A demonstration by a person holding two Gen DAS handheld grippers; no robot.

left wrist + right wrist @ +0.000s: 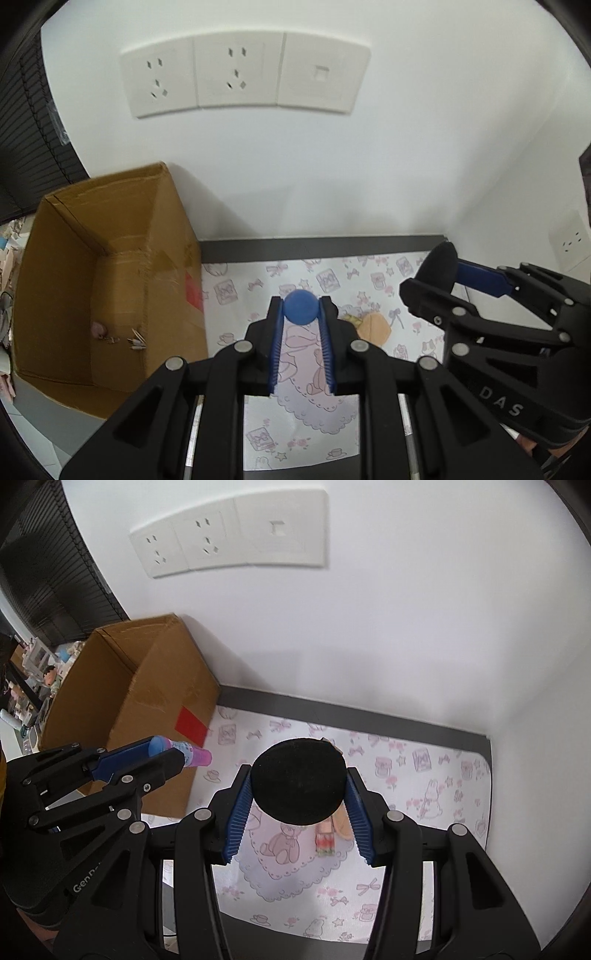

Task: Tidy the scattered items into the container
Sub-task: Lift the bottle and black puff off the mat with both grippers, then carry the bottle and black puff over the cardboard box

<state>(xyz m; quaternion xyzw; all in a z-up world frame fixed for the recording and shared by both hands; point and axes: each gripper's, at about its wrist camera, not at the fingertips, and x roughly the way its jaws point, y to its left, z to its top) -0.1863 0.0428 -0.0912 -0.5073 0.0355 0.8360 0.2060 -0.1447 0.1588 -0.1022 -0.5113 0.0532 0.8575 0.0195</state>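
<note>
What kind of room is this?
Probably a home desk corner: white wall sockets, a pink cartoon-print table mat and a brown cardboard box beside it, with shelves of small figurines behind.

Two black linkage-frame grippers, left gripper [301, 314] and right gripper [299, 786], with silver pivot pins, ribbed blue finger pads [276, 354] and white lettering.
</note>
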